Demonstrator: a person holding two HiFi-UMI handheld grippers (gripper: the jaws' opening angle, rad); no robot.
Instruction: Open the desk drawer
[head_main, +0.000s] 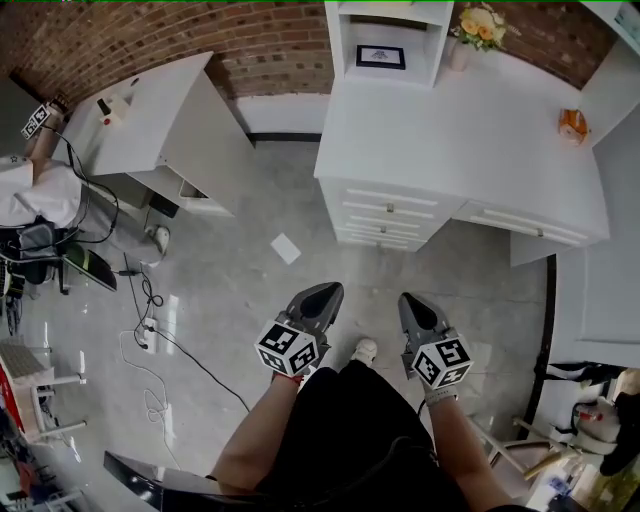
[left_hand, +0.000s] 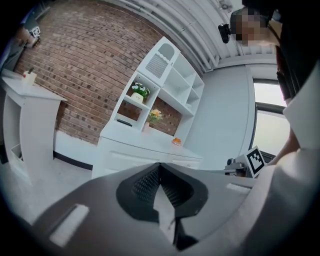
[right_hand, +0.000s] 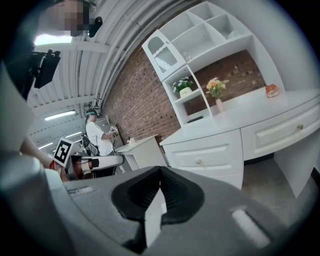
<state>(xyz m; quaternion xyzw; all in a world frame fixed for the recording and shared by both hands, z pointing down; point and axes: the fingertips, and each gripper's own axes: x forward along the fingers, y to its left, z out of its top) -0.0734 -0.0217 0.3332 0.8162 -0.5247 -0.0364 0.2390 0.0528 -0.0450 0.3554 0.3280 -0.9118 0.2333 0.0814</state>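
A white desk (head_main: 470, 130) stands ahead at the upper right in the head view. Its stack of drawers (head_main: 385, 215) faces me, and a wide drawer (head_main: 520, 225) sits to their right. From the right gripper view, a drawer front with a small knob (right_hand: 199, 161) shows, with another knobbed drawer (right_hand: 300, 127) beside it. Both grippers hover over the grey floor, well short of the desk. My left gripper (head_main: 328, 292) (left_hand: 159, 166) is shut and holds nothing. My right gripper (head_main: 412, 300) (right_hand: 160, 169) is likewise shut and holds nothing.
A hutch (head_main: 385, 40) with a framed picture sits on the desk, along with a flower vase (head_main: 478, 25) and an orange object (head_main: 572, 125). A second white desk (head_main: 150, 120) stands at the left with a person (head_main: 35, 190) nearby. Cables (head_main: 150, 330) and a paper (head_main: 285, 248) lie on the floor.
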